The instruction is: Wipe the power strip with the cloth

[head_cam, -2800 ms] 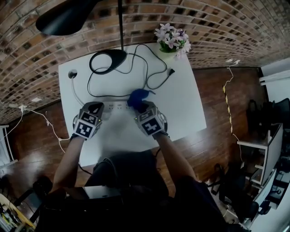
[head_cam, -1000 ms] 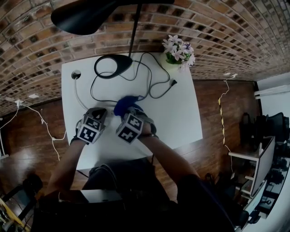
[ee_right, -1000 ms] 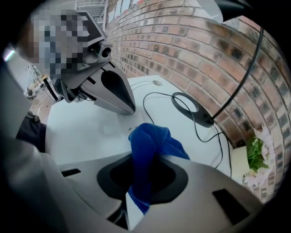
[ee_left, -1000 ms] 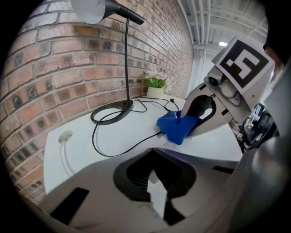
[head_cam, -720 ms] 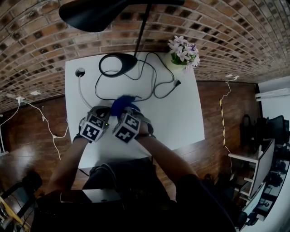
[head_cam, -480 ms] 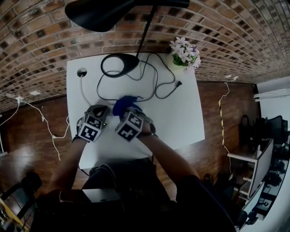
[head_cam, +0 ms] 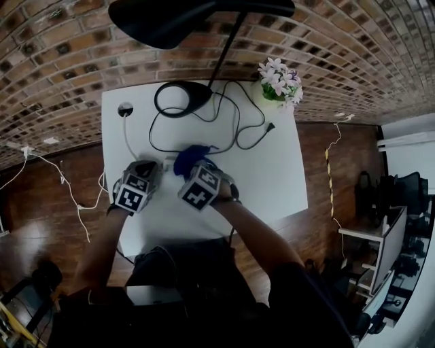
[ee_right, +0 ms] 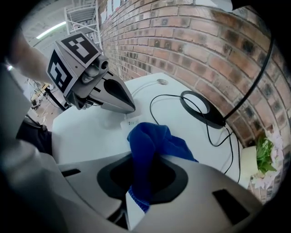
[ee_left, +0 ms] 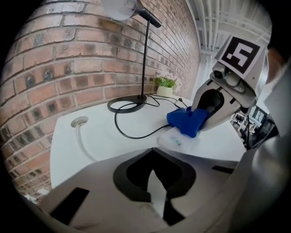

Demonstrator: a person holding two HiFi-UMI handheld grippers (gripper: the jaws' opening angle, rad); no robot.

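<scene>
Blue cloth (ee_right: 152, 136) — clamped in right tongs (ee_right: 136, 202), resting on white power strip (ee_left: 179, 142); left tongs (ee_left: 157, 200) — closed together, holding nothing.

table (head_cam: 272, 170) | lamp base (head_cam: 182, 107), black cable (ee_left: 129, 136), flower pot (head_cam: 275, 87), power strip (ee_left: 178, 143)

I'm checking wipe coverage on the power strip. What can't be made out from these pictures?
1. Power strip: head view, mostly hidden under the left gripper, right gripper and cloth; left gripper view shows only one end.
2. Its label print: both gripper views, too small and blurred.
3. Lamp head: head view, cut off by the top edge.
</scene>
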